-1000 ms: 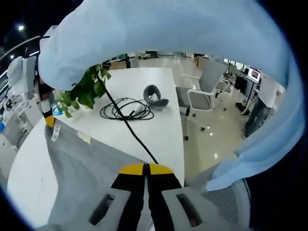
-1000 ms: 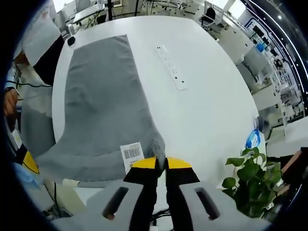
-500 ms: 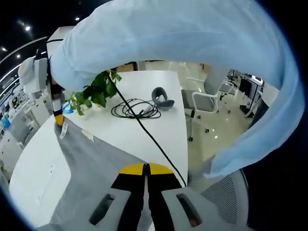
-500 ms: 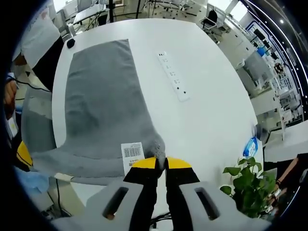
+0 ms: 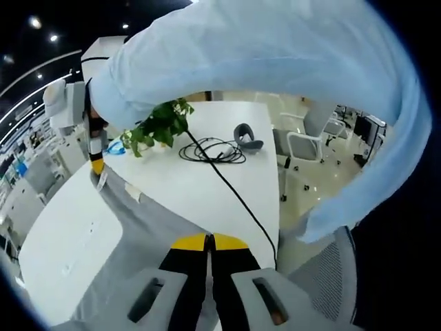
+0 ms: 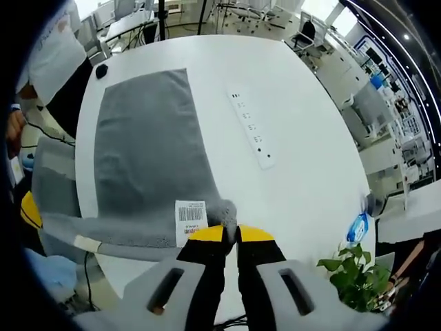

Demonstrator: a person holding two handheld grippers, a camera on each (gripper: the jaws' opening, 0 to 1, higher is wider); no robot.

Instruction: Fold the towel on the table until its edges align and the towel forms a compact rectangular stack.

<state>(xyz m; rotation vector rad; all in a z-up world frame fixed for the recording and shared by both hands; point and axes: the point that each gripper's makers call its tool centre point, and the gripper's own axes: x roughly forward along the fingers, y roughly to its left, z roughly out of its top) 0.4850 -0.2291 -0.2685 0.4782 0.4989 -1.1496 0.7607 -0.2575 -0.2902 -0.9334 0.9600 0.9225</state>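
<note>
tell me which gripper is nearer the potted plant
Right. The right gripper pinches the towel corner right beside the potted plant; the left gripper holds the opposite corner, farther away across the table.

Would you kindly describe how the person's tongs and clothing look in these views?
Both tongs, left tongs and right tongs, have black jaws with yellow tips, mounted on pale grey bodies with dark slots. The person wears a loose light-blue sleeve.
</note>
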